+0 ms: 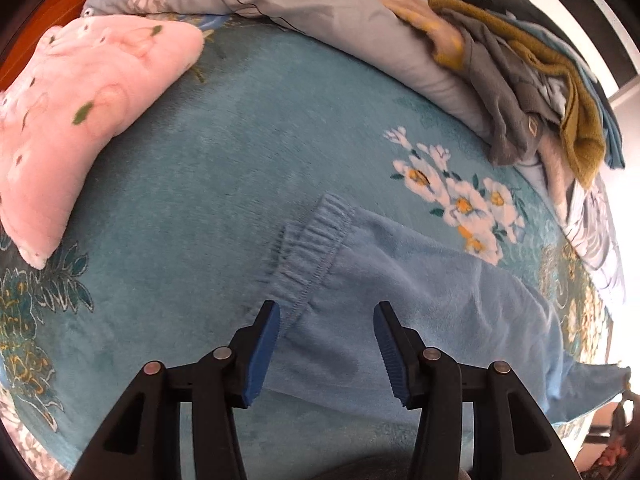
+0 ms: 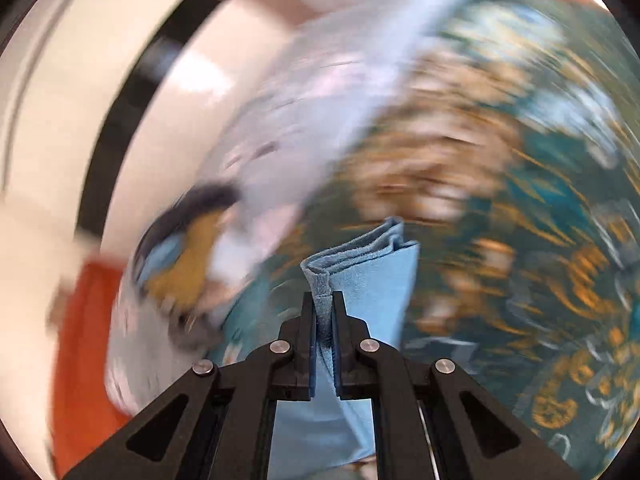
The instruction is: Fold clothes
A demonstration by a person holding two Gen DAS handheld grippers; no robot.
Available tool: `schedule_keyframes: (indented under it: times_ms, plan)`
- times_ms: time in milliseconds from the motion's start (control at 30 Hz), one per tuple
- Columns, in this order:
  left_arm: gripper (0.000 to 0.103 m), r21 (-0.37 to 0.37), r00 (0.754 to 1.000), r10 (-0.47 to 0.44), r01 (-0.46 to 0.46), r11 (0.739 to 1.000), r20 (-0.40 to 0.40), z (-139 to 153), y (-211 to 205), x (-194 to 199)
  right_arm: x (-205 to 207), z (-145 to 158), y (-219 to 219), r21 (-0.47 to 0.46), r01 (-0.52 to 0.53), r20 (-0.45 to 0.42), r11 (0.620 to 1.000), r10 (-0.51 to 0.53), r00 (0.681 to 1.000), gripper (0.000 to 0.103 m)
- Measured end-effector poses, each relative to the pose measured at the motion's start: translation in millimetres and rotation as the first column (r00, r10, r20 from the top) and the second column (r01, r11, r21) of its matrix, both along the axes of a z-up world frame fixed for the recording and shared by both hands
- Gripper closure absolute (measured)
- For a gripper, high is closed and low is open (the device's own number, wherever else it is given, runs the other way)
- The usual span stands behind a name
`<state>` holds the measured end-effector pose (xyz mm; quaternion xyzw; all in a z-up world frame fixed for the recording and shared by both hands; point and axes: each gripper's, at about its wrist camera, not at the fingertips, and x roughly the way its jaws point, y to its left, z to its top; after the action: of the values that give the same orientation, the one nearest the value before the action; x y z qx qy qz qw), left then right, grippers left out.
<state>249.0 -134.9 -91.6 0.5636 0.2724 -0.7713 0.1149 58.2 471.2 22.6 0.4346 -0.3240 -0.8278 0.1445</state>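
- Teal flowered blanket (image 1: 208, 168) fills the left wrist view; a pink pillow (image 1: 80, 112) lies at upper left, a grey quilt (image 1: 320, 12) runs along the top, and a heap of clothes (image 1: 540, 92) sits at upper right.
- Pale blue trousers (image 1: 420, 300) lie flat on the blanket from lower centre toward the right edge, with the ribbed cuff (image 1: 312, 252) near the middle of the frame.
- My left gripper (image 1: 326, 350) hangs over the trousers at bottom centre, jaws about half apart, the leg just below the cuff showing between the blue pads (image 1: 262, 356). I cannot tell whether they touch the cloth; nothing is pinched.
- My right gripper (image 2: 323, 336), bottom centre of its own view, is clamped tight on a bunched fold of the trousers (image 2: 372, 276), which sticks up past the fingertips and hangs below.
- Everything behind it is heavily blurred: blanket (image 2: 540, 240) at right, pale wall at left.
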Motion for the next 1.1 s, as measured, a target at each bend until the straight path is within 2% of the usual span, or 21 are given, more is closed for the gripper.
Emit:
schedule_keyframes:
  times_ms: [67, 167, 267, 367, 433, 533, 633, 700, 733, 800, 867, 1000, 1100]
  plan:
    - [0.05, 0.018, 1.0, 0.017, -0.016, 1.0, -0.012, 0.3, -4.6, 4.6, -7.6, 12.6, -47.9, 0.037, -0.121, -0.042, 0.992, 0.122, 0.992, 0.097]
    - [0.05, 0.04, 0.999, 0.04, -0.039, 0.998, -0.025, 0.1, -11.7, 10.9, -9.2, 12.6, -127.4, 0.082, -0.299, -0.044, 0.951, 0.304, 0.952, 0.097]
    - [0.05, 0.061, 0.997, 0.071, -0.068, 0.996, -0.037, 0.0, -20.8, 16.9, 1.4, -3.7, -201.6, 0.14, -0.47, 0.008, 0.871, 0.474, 0.88, 0.097]
    - [0.05, 0.08, 0.995, 0.092, -0.088, 0.993, -0.047, 0.2, -28.1, 21.5, 19.3, -34.3, -254.1, 0.187, -0.594, 0.116, 0.782, 0.583, 0.804, 0.097]
    - [0.05, 0.086, 0.994, 0.099, -0.094, 0.992, -0.055, 0.7, -31.7, 23.8, 31.6, -55.0, -288.3, 0.208, -0.67, 0.191, 0.713, 0.642, 0.742, 0.097]
    - [0.049, 0.094, 0.993, 0.101, -0.095, 0.991, -0.063, 1.5, -36.0, 26.9, 48.0, -81.5, -307.9, 0.238, -0.726, 0.283, 0.645, 0.669, 0.687, 0.096]
    - [0.048, 0.094, 0.993, 0.099, -0.093, 0.991, -0.066, 2.4, -36.1, 26.9, 53.8, -95.1, -308.3, 0.231, -0.74, 0.337, 0.632, 0.662, 0.67, 0.093]
    - [0.048, 0.099, 0.994, 0.083, -0.076, 0.992, -0.071, 4.3, -31.1, 23.3, 54.3, -94.1, -305.3, 0.22, -0.75, 0.341, 0.623, 0.671, 0.658, 0.092]
    - [0.048, 0.1, 0.995, 0.073, -0.066, 0.993, -0.074, 5.6, -28.3, 21.4, 54.8, -90.2, -301.0, 0.217, -0.752, 0.334, 0.622, 0.677, 0.656, 0.09]
    - [0.048, 0.099, 0.996, 0.032, -0.023, 0.995, -0.085, 10.3, -14.8, 12.8, 51.9, -77.4, -287.3, 0.183, -0.751, 0.304, 0.634, 0.69, 0.657, 0.079]
    - [0.047, 0.099, 0.995, -0.023, 0.033, 0.994, -0.099, 16.2, 2.9, 2.5, 46.0, -62.8, -269.0, 0.174, -0.73, 0.266, 0.661, 0.682, 0.681, 0.068]
    - [0.044, 0.092, 0.982, -0.158, 0.168, 0.981, -0.106, 22.6, 54.7, -22.4, 19.4, -56.6, -211.1, 0.194, -0.597, 0.252, 0.778, 0.549, 0.797, 0.065]
    - [0.044, 0.051, 0.951, -0.3, 0.304, 0.951, -0.07, 18.7, 107.3, -41.7, 1.4, -70.8, -157.3, 0.211, -0.465, 0.294, 0.86, 0.398, 0.869, 0.065]
